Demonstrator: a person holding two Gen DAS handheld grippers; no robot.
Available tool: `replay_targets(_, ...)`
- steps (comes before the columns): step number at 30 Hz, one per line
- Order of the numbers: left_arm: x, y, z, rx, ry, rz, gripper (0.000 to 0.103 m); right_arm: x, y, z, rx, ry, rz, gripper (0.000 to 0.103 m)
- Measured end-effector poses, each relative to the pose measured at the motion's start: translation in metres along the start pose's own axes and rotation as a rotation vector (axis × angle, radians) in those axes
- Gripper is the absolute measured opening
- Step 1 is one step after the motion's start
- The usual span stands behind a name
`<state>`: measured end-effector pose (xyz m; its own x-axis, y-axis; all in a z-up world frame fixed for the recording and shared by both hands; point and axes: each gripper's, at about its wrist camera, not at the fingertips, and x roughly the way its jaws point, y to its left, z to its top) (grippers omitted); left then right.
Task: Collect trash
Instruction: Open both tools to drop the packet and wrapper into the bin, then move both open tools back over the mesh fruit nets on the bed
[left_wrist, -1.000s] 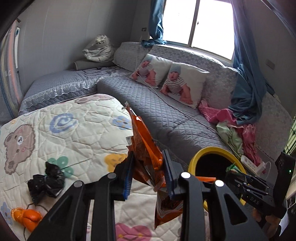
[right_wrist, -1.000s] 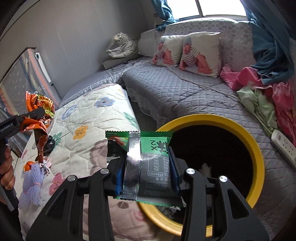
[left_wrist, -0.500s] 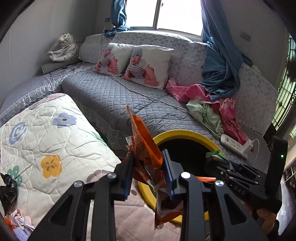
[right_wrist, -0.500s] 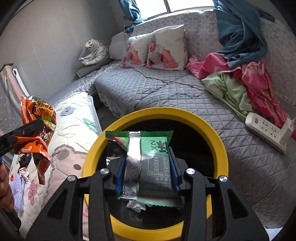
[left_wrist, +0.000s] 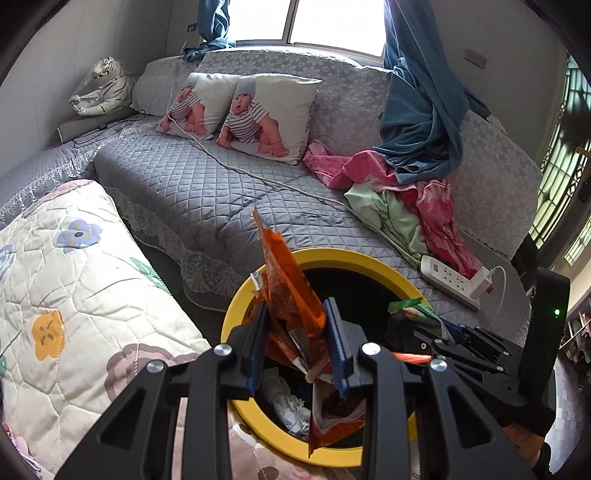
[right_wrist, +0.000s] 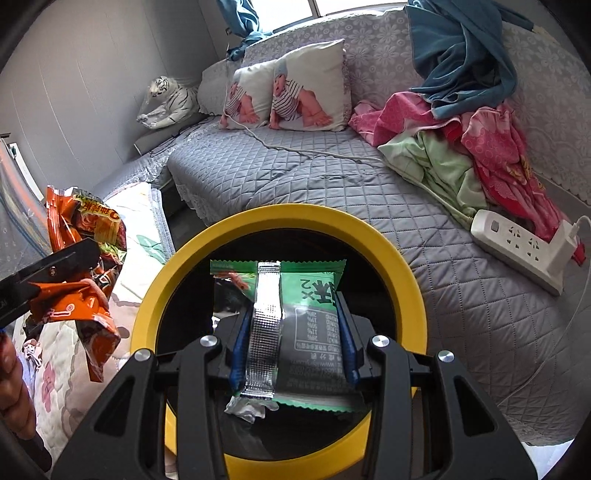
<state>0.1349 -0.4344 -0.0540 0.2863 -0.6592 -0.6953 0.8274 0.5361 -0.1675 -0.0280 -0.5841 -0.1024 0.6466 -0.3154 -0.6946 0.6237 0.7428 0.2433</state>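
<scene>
1. A grey sofa (left_wrist: 192, 192) holds cushions, heaped clothes and a power strip (right_wrist: 517, 251).
2. The yellow-rimmed bin (right_wrist: 406, 273) stands in front of it, beside a quilt (left_wrist: 74, 280).
3. The left gripper (left_wrist: 295, 332) is clamped on an orange wrapper (left_wrist: 291, 295) over the bin's rim.
4. The right gripper (right_wrist: 291, 328) pinches a green packet (right_wrist: 314, 317) above the bin's mouth.

Daylight enters through the blown-out white window (left_wrist: 325, 22) behind the grey quilted fabric sofa (left_wrist: 207, 192); room evenly bright, shadows soft. Interior of the yellow-rimmed round bin (right_wrist: 402, 266) reads near black, contents possibly underexposed. Strong fisheye curvature, dark vignette at corners. Focus sharp centrally, softer at edges.
</scene>
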Motion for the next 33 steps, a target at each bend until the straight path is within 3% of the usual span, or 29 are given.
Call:
replay_targets(8,0.006,0.009,0.0,-0.057,0.01,-0.008,0.035,0.001,0.0,0.001,0.009,0.008,-0.003,0.042)
replay_targets(13,0.004,0.021,-0.001,-0.117,0.01,-0.002,0.054,-0.002,-0.002,0.002,0.021,-0.003,-0.012,0.053)
replay_targets(17,-0.002,0.031,-0.001,-0.158,-0.017,0.017,0.074,-0.003,-0.006,0.004,0.038,-0.012,-0.028,0.06)
replay_targets(21,-0.01,0.045,0.0,-0.21,-0.047,0.041,0.085,-0.006,-0.009,0.005,0.054,-0.022,-0.03,0.063)
replay_targets(33,-0.081,0.113,-0.012,-0.29,-0.161,0.166,0.092,-0.02,0.027,0.01,-0.016,-0.058,0.047,0.065)
